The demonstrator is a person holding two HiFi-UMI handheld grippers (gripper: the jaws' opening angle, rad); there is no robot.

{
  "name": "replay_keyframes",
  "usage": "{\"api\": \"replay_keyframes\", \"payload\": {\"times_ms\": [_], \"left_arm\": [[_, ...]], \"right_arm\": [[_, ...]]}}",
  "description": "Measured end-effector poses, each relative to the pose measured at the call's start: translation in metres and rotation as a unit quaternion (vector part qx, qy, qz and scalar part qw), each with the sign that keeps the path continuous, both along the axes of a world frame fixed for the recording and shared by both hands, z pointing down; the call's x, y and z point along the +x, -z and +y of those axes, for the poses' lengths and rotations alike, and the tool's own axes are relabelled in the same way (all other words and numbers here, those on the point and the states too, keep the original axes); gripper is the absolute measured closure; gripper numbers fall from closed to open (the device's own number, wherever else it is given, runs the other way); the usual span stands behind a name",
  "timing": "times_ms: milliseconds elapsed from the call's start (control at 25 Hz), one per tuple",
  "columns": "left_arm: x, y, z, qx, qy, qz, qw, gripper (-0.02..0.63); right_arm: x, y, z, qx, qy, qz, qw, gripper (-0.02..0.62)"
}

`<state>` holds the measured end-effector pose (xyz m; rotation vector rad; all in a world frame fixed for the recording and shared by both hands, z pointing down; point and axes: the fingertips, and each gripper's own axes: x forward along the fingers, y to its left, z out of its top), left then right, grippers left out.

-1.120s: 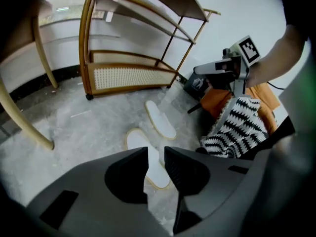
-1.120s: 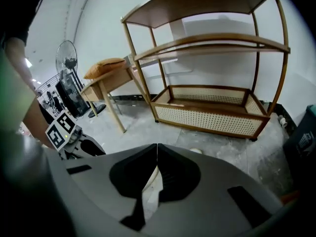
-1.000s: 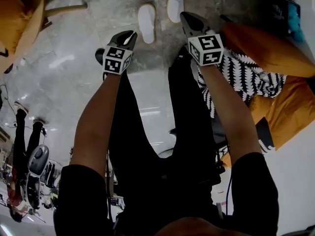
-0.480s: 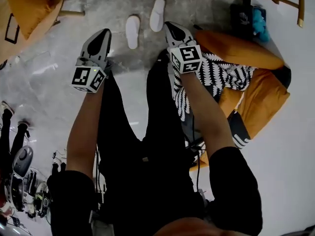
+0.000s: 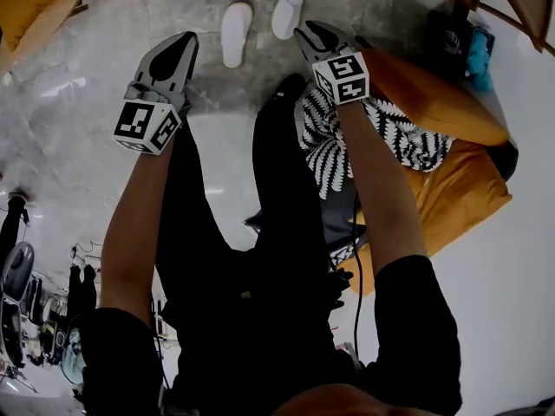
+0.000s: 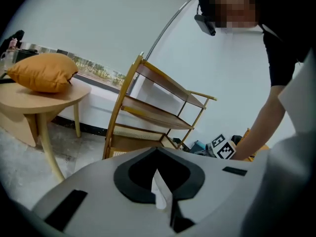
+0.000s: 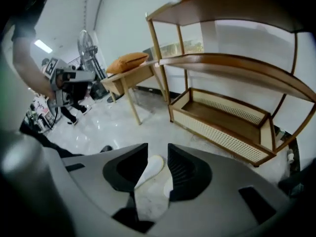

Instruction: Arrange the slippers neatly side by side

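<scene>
Nearest, black trousers (image 5: 286, 232) and two bare forearms are seen from above. The left claw (image 5: 177, 52), a smooth grey plastic shell carrying a cube of black-and-white square markers, is held over the floor with its dark-lined jaws pressed together and nothing gripped. The right claw (image 5: 309, 35), of the same make, has just been opening its jaws, which stand apart. Through the gap a white slipper (image 7: 150, 169) is seen lying on the floor, untouched by the ribbed pads.

Just beyond the claws, two soft white oblong slippers are laid on the floor (image 5: 87, 137), side by side and slightly apart: the left slipper (image 5: 235, 33) nearer, the right slipper (image 5: 290, 7) a little farther. The floor is polished grey marbled stone with bright reflections.

To the right, a black-and-white patterned fabric (image 5: 381, 141) and rounded orange cushions (image 5: 434, 98) are piled. Farther off, a curved wooden rack (image 7: 232, 83) with a woven cane base stands against a white wall. To its left, a plump orange pillow (image 6: 44, 71) rests on a round pale wooden tabletop (image 6: 34, 98).
</scene>
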<state>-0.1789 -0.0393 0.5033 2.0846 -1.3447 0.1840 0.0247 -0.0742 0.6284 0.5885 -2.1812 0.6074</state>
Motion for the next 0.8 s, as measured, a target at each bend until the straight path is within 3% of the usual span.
{"api": "replay_keyframes", "payload": {"times_ms": [160,280,440,520,680,800], "left_arm": [[-0.001,-0.038,-0.006,0.008,-0.018,-0.016,0.9997,0.591],[-0.007,-0.076,-0.011,0.01,-0.032,-0.024,0.9991,0.591],[-0.011,-0.132,-0.014,0.005,-0.037,-0.025,0.999,0.591],[-0.011,-0.155,-0.014,0.001,-0.04,-0.025,0.9989,0.591],[-0.005,-0.184,-0.017,0.006,-0.069,-0.033,0.997,0.591],[-0.002,-0.196,-0.019,0.01,-0.088,-0.039,0.9953,0.591]], "right_arm": [[0.018,-0.081,0.0,-0.021,0.105,0.067,0.992,0.454],[0.028,-0.139,0.003,-0.04,0.197,0.117,0.973,0.453],[0.042,-0.202,-0.001,-0.064,0.267,0.157,0.949,0.453],[0.044,-0.226,0.0,-0.062,0.33,0.178,0.925,0.451],[0.059,-0.272,0.004,-0.047,0.471,0.226,0.851,0.448],[0.063,-0.296,-0.003,-0.034,0.526,0.237,0.816,0.448]]}}
